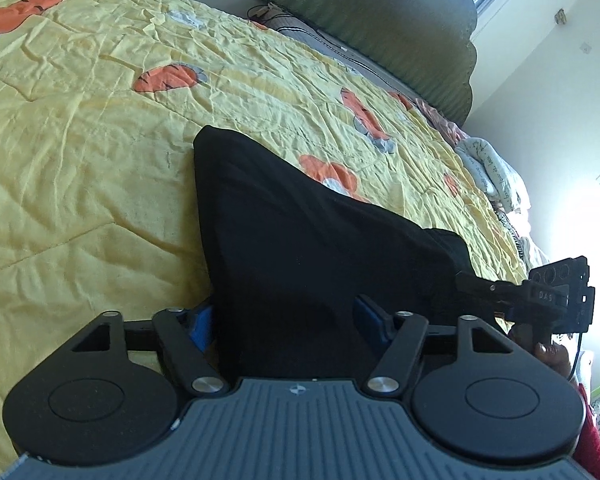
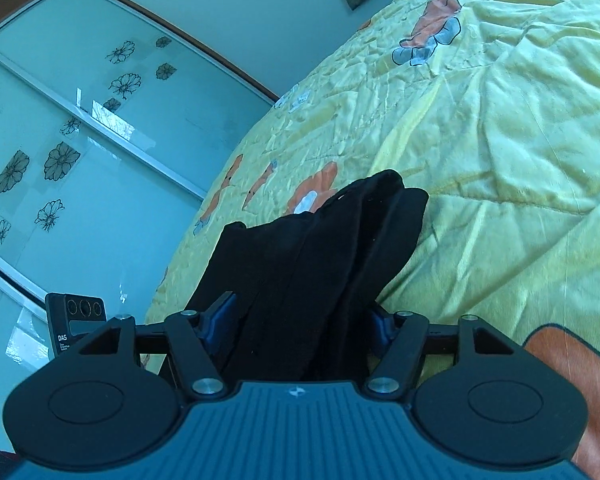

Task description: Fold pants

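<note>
Black pants (image 1: 284, 240) lie on a yellow quilt (image 1: 80, 140) with orange prints. In the left wrist view my left gripper (image 1: 286, 324) has its blue pads on either side of a thick bunch of the pants' cloth, and the cloth fills the gap. My right gripper's body shows at the far right (image 1: 540, 296), at the other end of the same edge. In the right wrist view my right gripper (image 2: 300, 320) also has bunched pants (image 2: 324, 248) filling the gap between its blue pads. The cloth rises from the bed toward both grippers.
A green headboard cushion (image 1: 380, 20) and pillows (image 1: 488, 164) are at the bed's far end. A glass wardrobe door with flower decals (image 2: 80, 120) stands beside the bed. The quilt (image 2: 500, 140) spreads wide around the pants.
</note>
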Action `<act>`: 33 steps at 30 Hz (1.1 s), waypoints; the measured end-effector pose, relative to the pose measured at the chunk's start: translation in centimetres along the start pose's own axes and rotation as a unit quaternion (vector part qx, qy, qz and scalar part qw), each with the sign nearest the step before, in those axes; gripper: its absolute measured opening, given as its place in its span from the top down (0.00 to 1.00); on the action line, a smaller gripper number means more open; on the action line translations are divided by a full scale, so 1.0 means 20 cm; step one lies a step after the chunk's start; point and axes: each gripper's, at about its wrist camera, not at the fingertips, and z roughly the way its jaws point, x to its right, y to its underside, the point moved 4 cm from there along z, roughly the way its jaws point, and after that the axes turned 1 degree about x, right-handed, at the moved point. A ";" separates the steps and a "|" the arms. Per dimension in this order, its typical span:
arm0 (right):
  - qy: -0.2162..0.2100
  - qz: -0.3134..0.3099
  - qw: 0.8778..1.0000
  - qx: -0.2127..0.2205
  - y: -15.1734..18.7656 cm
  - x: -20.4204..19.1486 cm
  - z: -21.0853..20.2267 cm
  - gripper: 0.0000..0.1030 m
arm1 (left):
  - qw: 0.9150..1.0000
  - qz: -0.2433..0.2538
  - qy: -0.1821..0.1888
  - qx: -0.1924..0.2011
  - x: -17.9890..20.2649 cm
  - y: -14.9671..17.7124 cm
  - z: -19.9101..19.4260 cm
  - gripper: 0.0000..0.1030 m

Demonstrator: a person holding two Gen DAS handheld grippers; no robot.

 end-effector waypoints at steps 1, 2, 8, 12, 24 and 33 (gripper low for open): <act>0.003 0.003 1.000 -0.001 0.01 0.01 0.00 0.64 | 1.000 -0.002 -0.007 0.000 -0.01 0.00 0.00 0.48; -0.001 0.008 1.000 0.003 0.02 0.02 0.00 0.66 | 1.000 -0.002 -0.014 -0.001 -0.01 0.00 -0.01 0.56; 0.003 -0.002 1.000 0.028 0.05 -0.04 -0.02 0.71 | 0.999 -0.005 -0.028 0.016 -0.01 -0.01 -0.05 0.84; -0.006 -0.023 0.999 0.046 0.04 -0.13 -0.04 0.72 | 0.997 0.033 -0.057 0.048 0.07 -0.01 -0.11 0.84; -0.043 -0.103 0.992 0.052 -0.09 -0.43 0.15 0.73 | 0.972 0.115 -0.158 0.126 0.14 -0.16 -0.34 0.84; -0.035 -0.105 0.993 0.049 -0.25 -0.46 0.42 0.73 | 0.962 0.110 -0.212 0.133 0.00 -0.33 -0.32 0.84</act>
